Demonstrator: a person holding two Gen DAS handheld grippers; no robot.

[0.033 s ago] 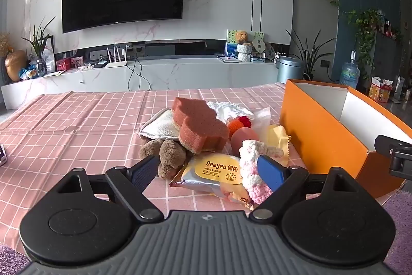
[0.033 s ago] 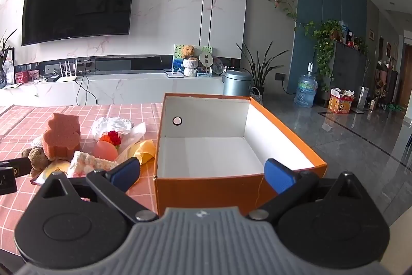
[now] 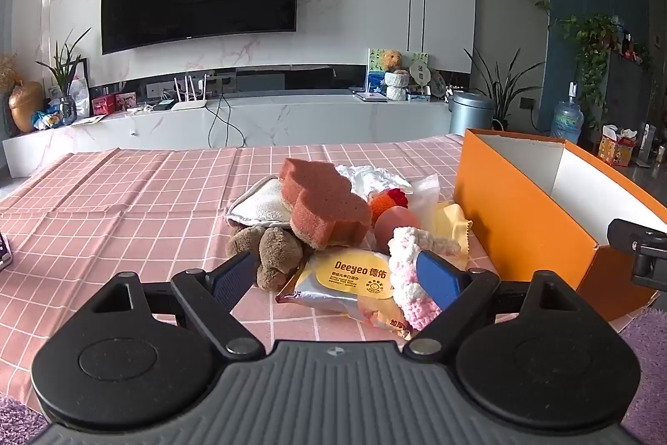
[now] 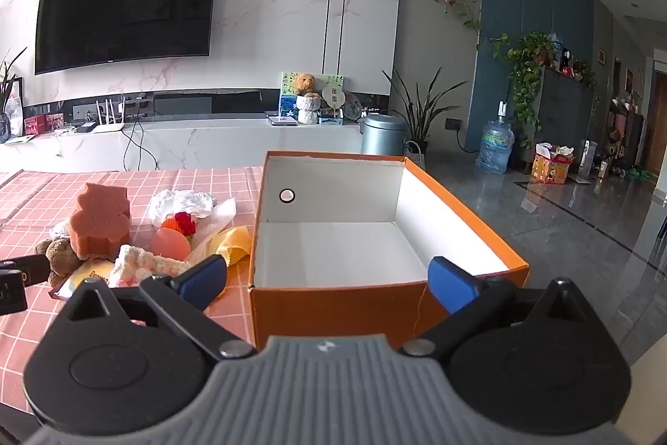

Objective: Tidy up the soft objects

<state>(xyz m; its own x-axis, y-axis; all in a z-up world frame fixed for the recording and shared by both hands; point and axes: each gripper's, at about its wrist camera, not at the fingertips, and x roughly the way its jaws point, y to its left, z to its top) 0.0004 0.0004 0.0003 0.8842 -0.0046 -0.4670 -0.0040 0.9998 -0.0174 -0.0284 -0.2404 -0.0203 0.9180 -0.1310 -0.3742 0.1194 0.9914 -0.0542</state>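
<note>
Your left tool (image 3: 335, 276) hangs with its blue pads wide apart and nothing between them, low over the near edge of a heap of soft things on the pink checked bench (image 3: 125, 203). Your right tool (image 4: 327, 280) is just as wide apart and empty, facing the near wall of the orange box (image 4: 333, 303), which stands open with nothing inside.

Just ahead of the left tool lie a foil wipes packet (image 3: 346, 278) and a pink-and-white knitted piece (image 3: 410, 278), the knit draped partly over the packet. Behind them a brown plush toy (image 3: 273, 251) sits under a shaped orange sponge (image 3: 323, 205), with a white cloth (image 3: 262, 205), a peach ball (image 3: 396, 222), a yellow cloth (image 3: 452, 222) and crumpled white fabric (image 3: 371, 176) packed close around.

The risk, as I judge it, is the tangle. Close on the knit and you may drag the slippery packet along, or pinch only loose yarn and drop it short of the box. Pull the plush and the sponge on top will likely tumble; the ball could roll toward the bench edge.

The box stands just right of the heap, its tall wall in your way, so you must lift over it. Your right tool's dark body also shows at the box corner, close to that path.
</note>
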